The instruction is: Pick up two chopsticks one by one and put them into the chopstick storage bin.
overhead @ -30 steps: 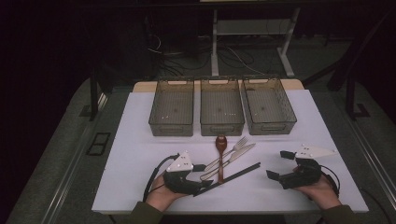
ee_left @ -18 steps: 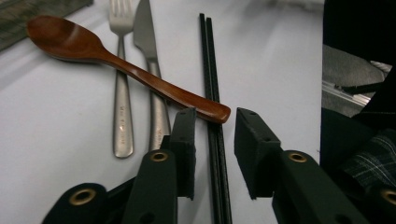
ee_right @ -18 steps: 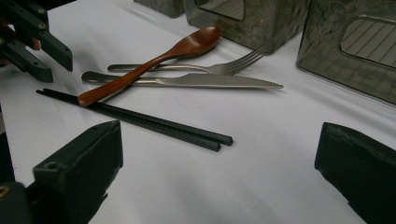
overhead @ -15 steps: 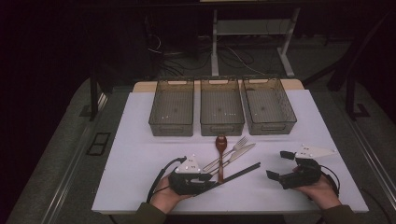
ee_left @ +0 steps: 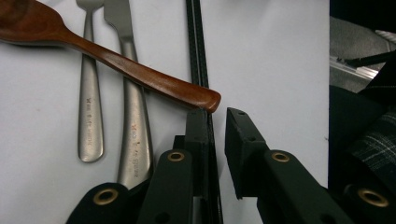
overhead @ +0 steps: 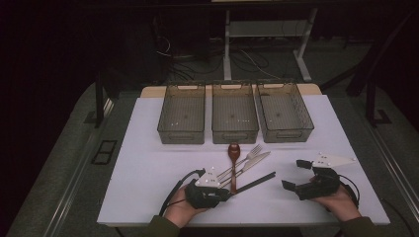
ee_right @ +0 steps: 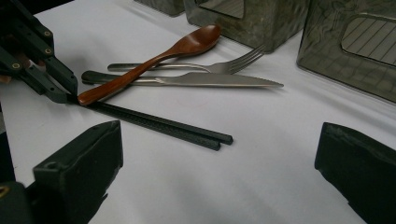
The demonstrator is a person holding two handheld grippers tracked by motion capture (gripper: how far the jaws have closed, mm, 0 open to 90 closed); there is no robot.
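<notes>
The table (overhead: 148,163) is covered with a white sheet, and three grey bins (overhead: 234,118) stand side by side in a row at its far side. In front of the middle bin lies a small group of cutlery.

The right gripper (overhead: 296,175) rests on the table at the near right, held by the right hand (overhead: 341,202). Its jaws stand wide apart with nothing between them, and it is well apart from the cutlery.

The left gripper (overhead: 225,194) lies low on the table at the near left, in the left hand (overhead: 180,212). Its jaws have just been closing and now they are narrow. In the left gripper view the chopsticks (ee_left: 198,60) run between the jaws; one jaw is against them, but the other still shows a gap, so I cannot tell if the grip is firm.

The chopsticks are black and lie together as a pair, slanted across the sheet, with their near end at the left gripper. The wooden spoon (ee_right: 154,58) lies across the knife (ee_right: 205,80) and the fork (ee_right: 196,66), and the end of its handle is just beside the tip of the left gripper, touching the chopsticks. The knife and the fork lie side by side.
</notes>
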